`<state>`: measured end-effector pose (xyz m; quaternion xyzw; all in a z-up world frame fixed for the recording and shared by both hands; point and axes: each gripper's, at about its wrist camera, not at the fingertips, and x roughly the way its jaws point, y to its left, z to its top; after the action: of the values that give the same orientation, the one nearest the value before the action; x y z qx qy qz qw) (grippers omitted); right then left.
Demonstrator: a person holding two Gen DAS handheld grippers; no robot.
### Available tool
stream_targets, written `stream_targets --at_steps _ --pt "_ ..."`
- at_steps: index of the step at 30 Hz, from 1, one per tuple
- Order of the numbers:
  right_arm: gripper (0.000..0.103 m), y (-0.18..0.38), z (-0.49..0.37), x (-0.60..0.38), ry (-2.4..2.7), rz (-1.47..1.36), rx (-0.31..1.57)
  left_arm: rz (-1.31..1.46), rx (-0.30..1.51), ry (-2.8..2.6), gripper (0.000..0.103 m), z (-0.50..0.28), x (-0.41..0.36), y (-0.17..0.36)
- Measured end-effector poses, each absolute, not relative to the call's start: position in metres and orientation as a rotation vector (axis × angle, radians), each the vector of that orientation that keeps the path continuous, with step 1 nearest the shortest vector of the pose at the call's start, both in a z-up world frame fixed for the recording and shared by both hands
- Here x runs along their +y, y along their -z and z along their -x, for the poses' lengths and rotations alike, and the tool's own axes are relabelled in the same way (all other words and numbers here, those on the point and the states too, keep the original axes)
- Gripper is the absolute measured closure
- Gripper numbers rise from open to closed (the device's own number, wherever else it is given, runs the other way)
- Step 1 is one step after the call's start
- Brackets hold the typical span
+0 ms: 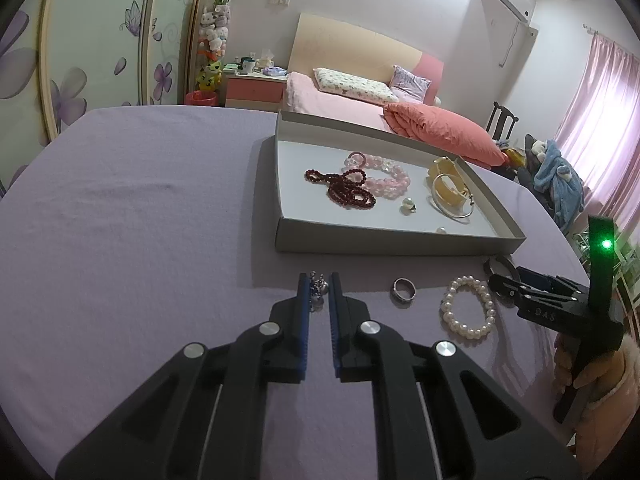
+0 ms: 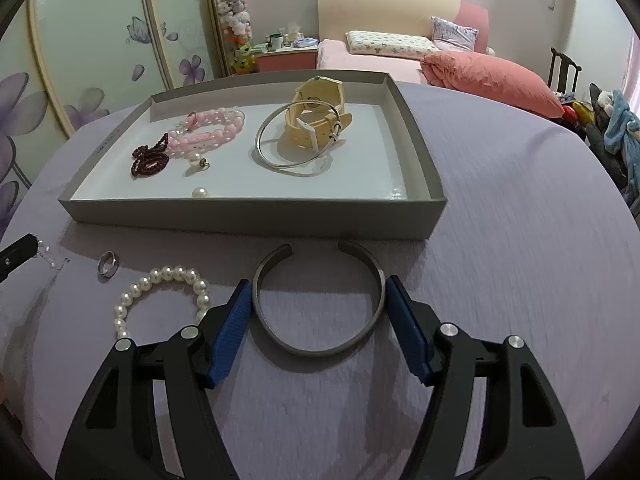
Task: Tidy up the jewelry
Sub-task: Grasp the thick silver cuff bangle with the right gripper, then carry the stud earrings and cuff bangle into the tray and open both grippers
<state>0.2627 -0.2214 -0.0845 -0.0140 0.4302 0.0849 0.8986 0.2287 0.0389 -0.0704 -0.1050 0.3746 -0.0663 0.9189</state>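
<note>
On the far left I see much free lilac tablecloth (image 1: 132, 208) up to its rounded edge, and there my left gripper (image 1: 319, 284) is clenched on a small silver chain (image 1: 318, 290), just in front of the near wall of the grey tray (image 1: 384, 242). Going right, a silver ring (image 1: 403, 290) and a pearl bracelet (image 1: 468, 308) lie on the cloth, near each other but apart. Then my right gripper (image 2: 320, 300) stands released around the dark open cuff bangle (image 2: 316, 300), blue pads just beside its two sides, close before the tray wall, with open cloth further right.
</note>
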Motion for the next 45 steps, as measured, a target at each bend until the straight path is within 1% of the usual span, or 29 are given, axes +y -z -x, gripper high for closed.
stream_targets --at_steps 11,22,29,37,45 --pt "0.036 0.082 -0.24 -0.229 -0.176 -0.007 0.871 0.221 0.762 0.149 0.093 -0.223 0.035 0.068" --pt "0.036 0.059 -0.218 -0.232 -0.155 -0.065 0.682 0.234 0.694 0.18 0.093 -0.213 0.026 0.059" --pt "0.036 0.048 -0.203 -0.224 -0.182 -0.042 0.559 0.263 0.638 0.201 0.093 -0.207 0.032 0.046" --pt "0.036 0.047 -0.2 -0.22 -0.199 -0.031 0.541 0.262 0.571 0.219 0.093 -0.197 0.03 0.028" --pt "0.036 0.047 -0.199 -0.217 -0.2 -0.029 0.539 0.254 0.568 0.241 0.093 -0.191 0.022 0.028"
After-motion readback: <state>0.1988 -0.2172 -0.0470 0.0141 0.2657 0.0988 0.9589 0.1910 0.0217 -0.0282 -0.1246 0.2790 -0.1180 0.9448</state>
